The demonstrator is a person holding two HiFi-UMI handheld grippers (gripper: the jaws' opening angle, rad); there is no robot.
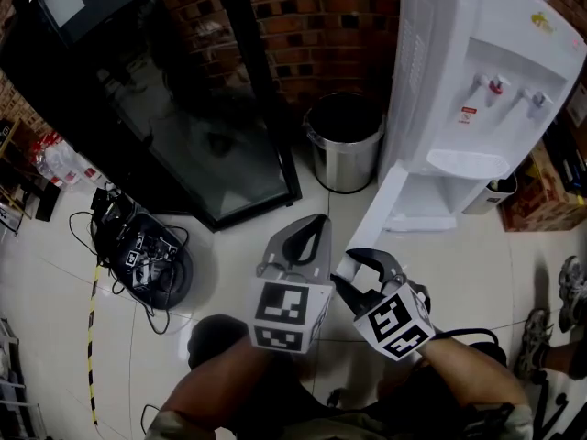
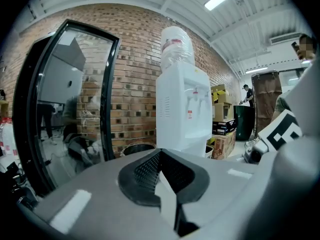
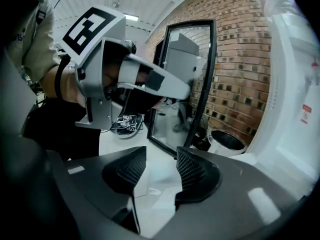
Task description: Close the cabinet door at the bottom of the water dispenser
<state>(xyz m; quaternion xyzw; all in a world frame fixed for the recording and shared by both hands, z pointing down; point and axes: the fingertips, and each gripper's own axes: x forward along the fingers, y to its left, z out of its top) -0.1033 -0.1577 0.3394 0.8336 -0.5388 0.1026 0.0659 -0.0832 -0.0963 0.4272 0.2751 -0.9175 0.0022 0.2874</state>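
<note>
The white water dispenser (image 1: 477, 81) stands at the upper right in the head view. Its bottom cabinet door (image 1: 385, 214) hangs open, swung out toward me over the tiled floor. My right gripper (image 1: 365, 271) is low, beside the door's outer edge, and its jaws stand open with only floor between them (image 3: 161, 166). My left gripper (image 1: 310, 235) is just left of it, and its pads meet with nothing between them (image 2: 159, 156). The dispenser (image 2: 182, 114) stands straight ahead in the left gripper view. Whether the right gripper touches the door I cannot tell.
A steel waste bin (image 1: 344, 140) stands against the brick wall left of the dispenser. A tall black glass-door cabinet (image 1: 183, 108) fills the upper left. A tangle of cables (image 1: 138, 250) lies on the floor at left. Cardboard boxes (image 1: 541, 191) and a person's shoe (image 1: 573, 291) are at right.
</note>
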